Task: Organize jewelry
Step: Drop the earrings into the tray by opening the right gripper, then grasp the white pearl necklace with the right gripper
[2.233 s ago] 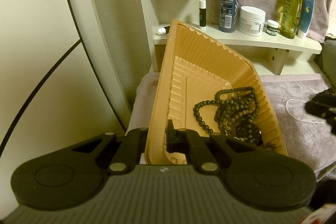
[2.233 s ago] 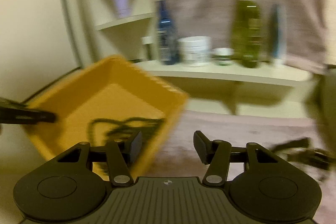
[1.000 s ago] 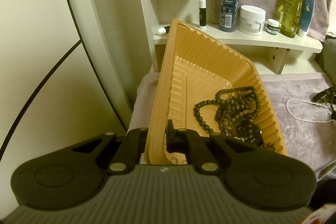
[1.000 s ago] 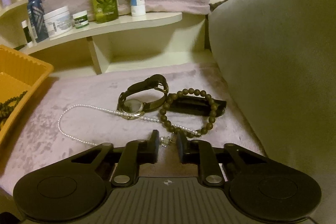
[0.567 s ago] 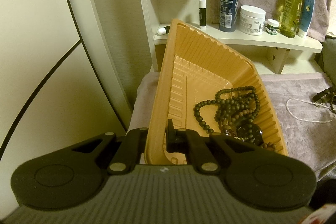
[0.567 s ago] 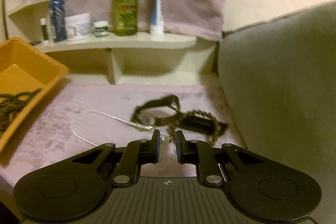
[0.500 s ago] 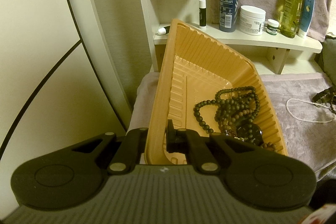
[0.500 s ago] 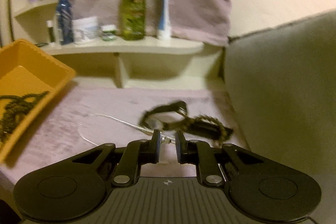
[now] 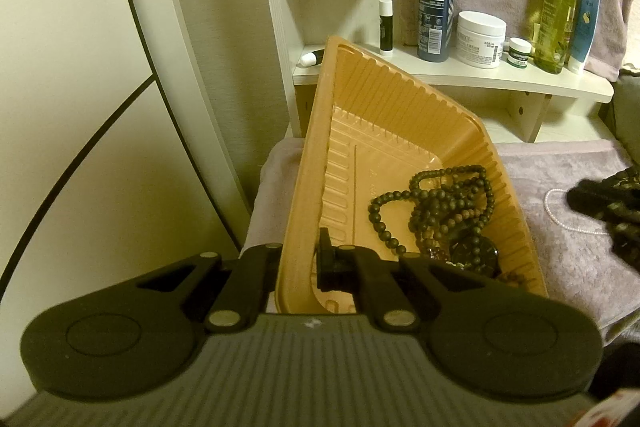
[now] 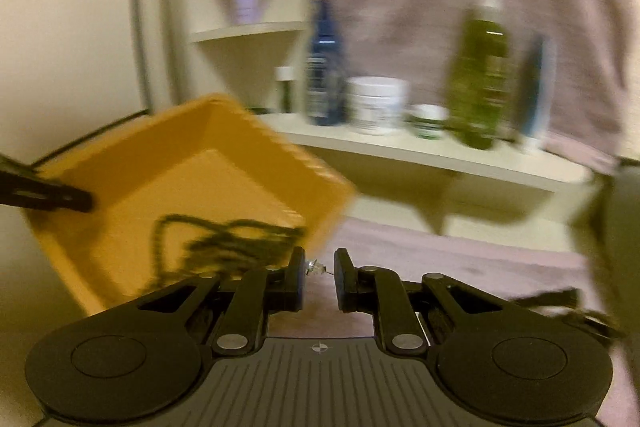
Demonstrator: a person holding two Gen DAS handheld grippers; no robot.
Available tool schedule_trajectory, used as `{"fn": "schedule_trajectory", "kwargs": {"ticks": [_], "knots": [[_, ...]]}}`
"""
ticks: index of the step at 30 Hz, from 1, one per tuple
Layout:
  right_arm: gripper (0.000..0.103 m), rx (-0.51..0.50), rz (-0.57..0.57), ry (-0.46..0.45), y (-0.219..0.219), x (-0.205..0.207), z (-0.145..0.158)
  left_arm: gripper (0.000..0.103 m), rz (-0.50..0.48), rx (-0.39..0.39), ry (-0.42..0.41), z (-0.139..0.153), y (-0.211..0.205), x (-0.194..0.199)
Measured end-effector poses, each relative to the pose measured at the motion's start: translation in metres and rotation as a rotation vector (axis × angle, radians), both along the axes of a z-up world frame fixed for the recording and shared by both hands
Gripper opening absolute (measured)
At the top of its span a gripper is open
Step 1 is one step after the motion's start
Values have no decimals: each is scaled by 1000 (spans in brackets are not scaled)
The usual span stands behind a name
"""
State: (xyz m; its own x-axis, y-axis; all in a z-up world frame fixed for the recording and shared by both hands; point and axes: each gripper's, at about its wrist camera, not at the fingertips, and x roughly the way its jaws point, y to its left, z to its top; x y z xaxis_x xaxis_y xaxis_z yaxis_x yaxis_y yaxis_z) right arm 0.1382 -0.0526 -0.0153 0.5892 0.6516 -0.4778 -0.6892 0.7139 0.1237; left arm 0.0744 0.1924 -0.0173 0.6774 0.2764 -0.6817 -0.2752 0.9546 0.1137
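Jaws on your left gripper (image 9: 298, 263) are clamped on the near rim of the tray (image 9: 400, 115), holding it tilted. Right gripper (image 10: 319, 277): jaws slightly apart, with a small clear clasp (image 10: 314, 265) and thin thread caught between them; can't tell whether it's pinched or just hanging on the left pad. That looks like the end of the pearl strand (image 9: 560, 213), whose loop lies on the mauve cloth (image 9: 568, 259) right of the tray. Tray sits ahead and left of your right jaws, near corner just beside them, so the drop goes left. Tray is ribbed orange plastic, thin and flexy. Dark round beads (image 9: 436, 203) are tangled in its low corner. Right view is motion-blurred.
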Motion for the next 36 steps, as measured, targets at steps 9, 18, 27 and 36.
{"fn": "schedule_trajectory", "kwargs": {"ticks": [9, 18, 27, 36], "knots": [[15, 22, 170, 66, 46, -11, -5, 4, 1, -1, 0, 0, 0, 0], [22, 61, 206, 137, 44, -12, -10, 4, 1, -3, -1, 1, 0, 0], [38, 94, 26, 89, -5, -4, -3, 4, 2, -4, -1, 1, 0, 0], [38, -15, -208, 76, -82, 16, -25, 4, 1, -3, -1, 1, 0, 0]]}}
